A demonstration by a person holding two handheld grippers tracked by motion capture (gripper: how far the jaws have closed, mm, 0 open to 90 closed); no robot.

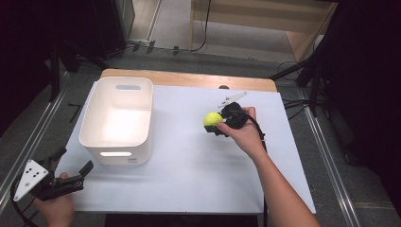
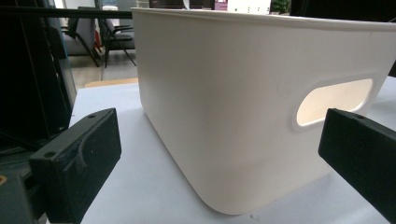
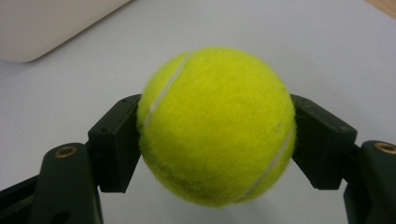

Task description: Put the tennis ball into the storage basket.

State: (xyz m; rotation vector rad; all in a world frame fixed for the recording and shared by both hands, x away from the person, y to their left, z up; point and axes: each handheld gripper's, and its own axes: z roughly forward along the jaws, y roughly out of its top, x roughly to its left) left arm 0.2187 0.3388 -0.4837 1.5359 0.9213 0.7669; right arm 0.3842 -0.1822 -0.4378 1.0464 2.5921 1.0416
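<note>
My right gripper (image 3: 215, 135) pinches the tennis ball (image 3: 217, 126) tight; my left gripper (image 2: 224, 154) gapes empty beside the white bin (image 2: 261, 93).

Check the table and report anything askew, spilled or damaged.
Nothing stands out. The white bin stands upright and undamaged on the table; the right gripper grips the tennis ball squarely; the left gripper is open near the bin.

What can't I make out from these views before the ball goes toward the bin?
- Whether the tennis ball touches the table: in the right gripper view its own bulk hides its underside; too small in the high view.
- Right gripper jaws, high view: the hand covers them.
- Bin interior, left gripper view: the near wall blocks it; right end cut off by the edge.
</note>
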